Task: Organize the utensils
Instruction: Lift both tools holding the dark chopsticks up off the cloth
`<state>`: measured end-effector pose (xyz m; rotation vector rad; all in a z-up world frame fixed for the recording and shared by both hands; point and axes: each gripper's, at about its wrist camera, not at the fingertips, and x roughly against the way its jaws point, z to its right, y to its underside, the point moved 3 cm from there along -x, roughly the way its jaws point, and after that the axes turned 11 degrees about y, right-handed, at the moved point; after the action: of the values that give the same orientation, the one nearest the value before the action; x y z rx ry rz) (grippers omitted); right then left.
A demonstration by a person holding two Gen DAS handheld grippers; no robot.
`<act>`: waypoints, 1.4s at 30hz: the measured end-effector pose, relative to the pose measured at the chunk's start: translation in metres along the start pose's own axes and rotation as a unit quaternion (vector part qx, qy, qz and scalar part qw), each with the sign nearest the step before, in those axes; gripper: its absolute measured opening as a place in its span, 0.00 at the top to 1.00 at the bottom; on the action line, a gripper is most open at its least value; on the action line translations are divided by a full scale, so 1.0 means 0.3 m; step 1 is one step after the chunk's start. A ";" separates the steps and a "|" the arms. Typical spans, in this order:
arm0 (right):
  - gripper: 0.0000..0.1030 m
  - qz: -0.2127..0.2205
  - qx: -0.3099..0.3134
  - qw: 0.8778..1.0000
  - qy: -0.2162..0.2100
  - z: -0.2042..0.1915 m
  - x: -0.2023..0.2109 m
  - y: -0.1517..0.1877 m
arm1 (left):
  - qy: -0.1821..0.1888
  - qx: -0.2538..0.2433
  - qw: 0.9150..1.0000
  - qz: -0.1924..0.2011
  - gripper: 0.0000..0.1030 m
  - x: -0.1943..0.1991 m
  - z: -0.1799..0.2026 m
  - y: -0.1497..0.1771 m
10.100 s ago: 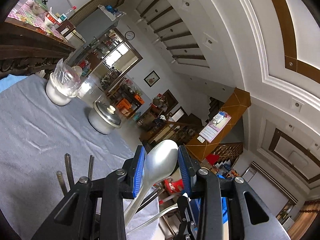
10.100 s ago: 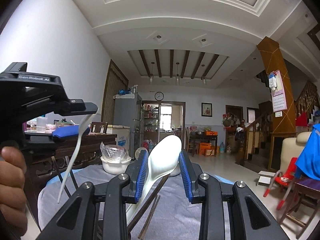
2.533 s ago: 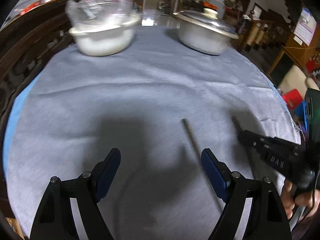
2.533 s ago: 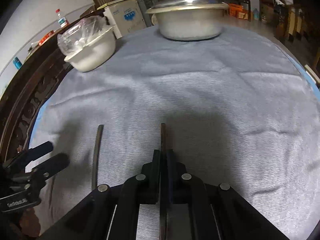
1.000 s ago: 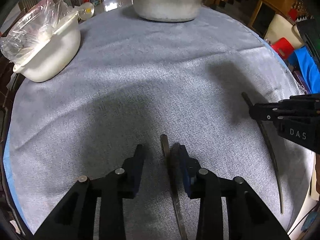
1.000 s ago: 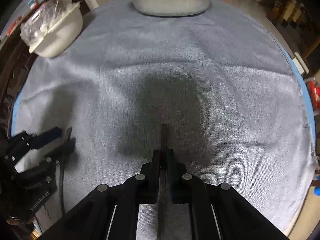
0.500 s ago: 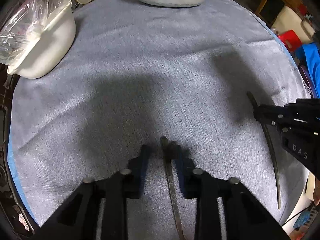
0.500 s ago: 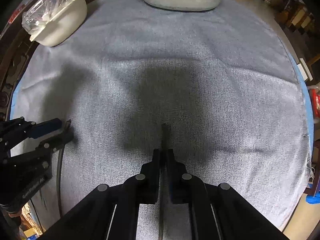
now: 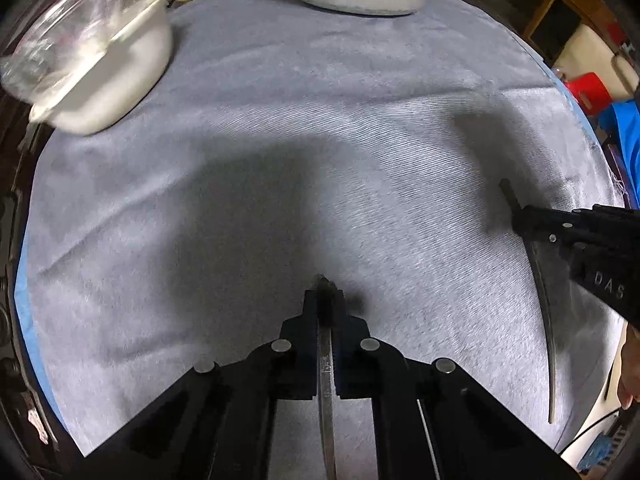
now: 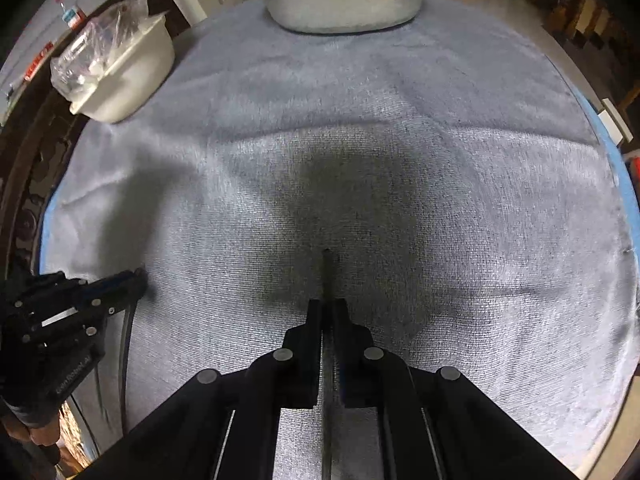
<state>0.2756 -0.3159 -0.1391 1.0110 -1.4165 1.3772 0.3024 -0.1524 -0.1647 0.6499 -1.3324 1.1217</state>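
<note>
Grey-blue towelling cloth [image 9: 280, 128] covers the round table, its weave wrinkled and darkened by shadow beneath both tools, with a strip of brighter blue showing along the edge. At the far left sits a white bowl [image 9: 116, 76] with a crumpled clear plastic bag [image 9: 72, 32] bunched over its mouth; what the bag holds is too blurred to tell, though small pale shapes show through it in the right wrist view. At the far side stands a metal pot [image 10: 344, 0], its rim capped by what looks like a lid, so its contents are hidden. The left gripper [image 9: 323, 300] is clamped tight on a slim dark utensil handle [image 9: 326, 380], which runs back between the fingers toward the camera while its tip pokes just past them, low over the cloth. The right gripper [image 10: 327, 308] likewise pinches a second thin utensil [image 10: 327, 272], whose end extends forward beyond the fingertips, close above the fabric. Each tool appears in the other's camera: the right one at the edge of the left wrist view with its long curved utensil trailing toward the table edge, the left one at the lower left of the right wrist view.
</note>
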 end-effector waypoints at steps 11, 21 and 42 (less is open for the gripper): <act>0.94 0.039 -0.016 0.999 -0.006 0.052 0.153 0.097 | -0.023 0.024 0.999 0.037 0.95 0.138 -0.081 0.093; 0.94 0.107 -0.035 0.994 -0.010 0.090 0.363 0.176 | -0.068 0.031 0.993 0.095 0.95 0.333 -0.099 0.247; 0.94 0.216 -0.051 0.975 -0.009 0.131 0.649 0.458 | -0.120 0.001 0.962 0.244 0.95 0.729 0.034 0.587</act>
<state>0.0885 -0.3428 0.0115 0.6719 -1.7722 1.5830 0.1117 -0.0393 0.0080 0.4784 -1.7598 1.4715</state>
